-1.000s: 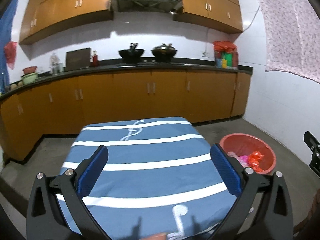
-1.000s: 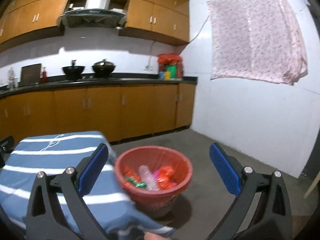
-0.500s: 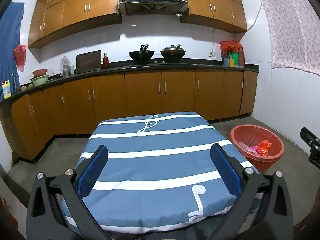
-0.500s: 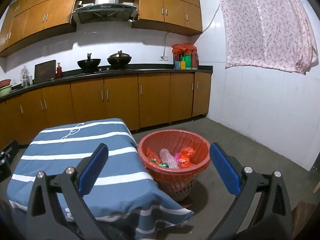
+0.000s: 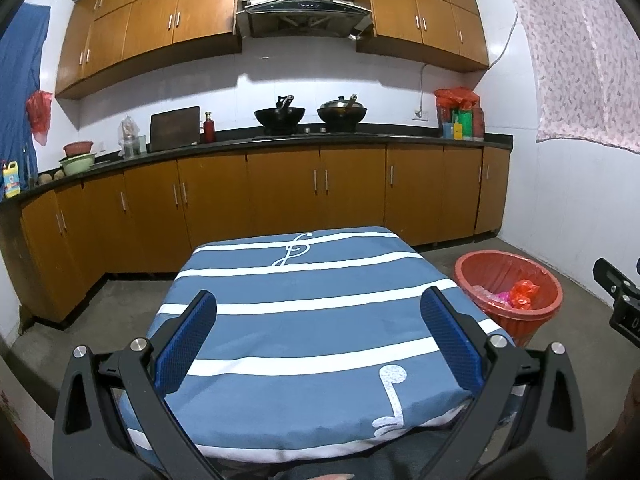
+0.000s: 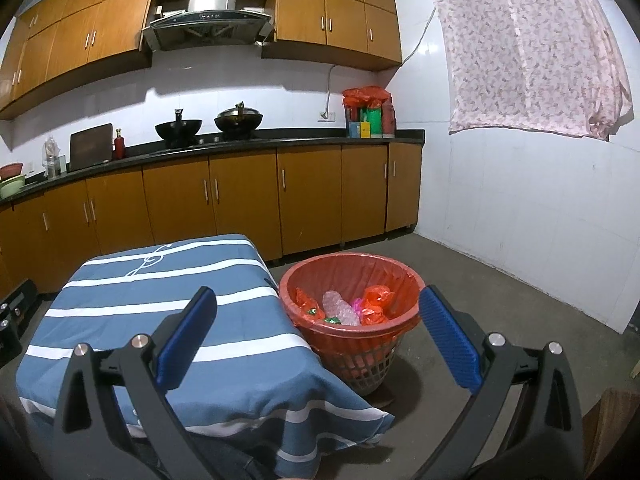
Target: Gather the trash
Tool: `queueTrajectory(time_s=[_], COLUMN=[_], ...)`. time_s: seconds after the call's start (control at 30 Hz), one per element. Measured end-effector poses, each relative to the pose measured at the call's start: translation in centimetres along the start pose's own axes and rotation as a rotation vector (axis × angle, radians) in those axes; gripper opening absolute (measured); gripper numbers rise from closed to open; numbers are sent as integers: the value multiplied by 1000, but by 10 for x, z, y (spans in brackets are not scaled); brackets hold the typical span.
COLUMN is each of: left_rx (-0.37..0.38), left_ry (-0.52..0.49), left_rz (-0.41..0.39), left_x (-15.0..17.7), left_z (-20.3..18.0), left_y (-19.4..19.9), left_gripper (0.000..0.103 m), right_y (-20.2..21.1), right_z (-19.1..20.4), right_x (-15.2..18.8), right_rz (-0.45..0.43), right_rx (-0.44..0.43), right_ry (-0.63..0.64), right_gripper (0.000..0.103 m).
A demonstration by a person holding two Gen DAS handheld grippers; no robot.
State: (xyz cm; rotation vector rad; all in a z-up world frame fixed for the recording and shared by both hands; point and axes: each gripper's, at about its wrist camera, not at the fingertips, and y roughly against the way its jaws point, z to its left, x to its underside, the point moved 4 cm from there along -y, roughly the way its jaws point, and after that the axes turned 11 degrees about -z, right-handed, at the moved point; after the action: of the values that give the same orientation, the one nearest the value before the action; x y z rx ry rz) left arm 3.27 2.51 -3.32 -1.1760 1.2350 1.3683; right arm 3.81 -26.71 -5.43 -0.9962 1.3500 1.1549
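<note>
1. Quick status: both grippers are empty with the jaws spread wide. The left gripper hangs over the near half of the table, which has a blue striped cloth on it, and the right gripper points at the gap between the table's right edge and the red trash basket.

2. The basket sits on the floor just beside the table's right side. It's got a red liner, and there's already stuff inside: crumpled red plastic, a clear bottle and some small wrappers. I can't spot any loose trash on the cloth or the floor, so my guess is that the collecting is basically done.

3. What could go wrong: the tablecloth corner drapes down low on the near right, near the basket's base. If the right gripper goes down there, a finger could snag the cloth and drag it.

4. The basket looks light and its plastic is thin. Bump the rim from the side and it could tip over, so everything spills back out.

5. If the next step is pulling the liner, watch out. It's thin film stretched over the rim, so a hard pinch or a one-sided yank could tear it or lift the whole basket.

6. The left gripper's far from the basket, so reaching across could rumple the cloth.
</note>
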Motion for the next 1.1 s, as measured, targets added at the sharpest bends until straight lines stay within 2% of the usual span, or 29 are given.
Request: queueTrajectory(time_s=[0.37,1.1], left_rx=[-13,13], left_ry=[-5,-6], left_rz=[1,-3], left_x=[2,-1], left_z=[3,-1], left_y=[4,8], left_gripper=[101,101], right_y=[2,1], right_z=[2,5], right_x=[1,0], right_rz=[0,-3], right_rx=[-3,-8], right_ry=[1,1], right_gripper=[99,99])
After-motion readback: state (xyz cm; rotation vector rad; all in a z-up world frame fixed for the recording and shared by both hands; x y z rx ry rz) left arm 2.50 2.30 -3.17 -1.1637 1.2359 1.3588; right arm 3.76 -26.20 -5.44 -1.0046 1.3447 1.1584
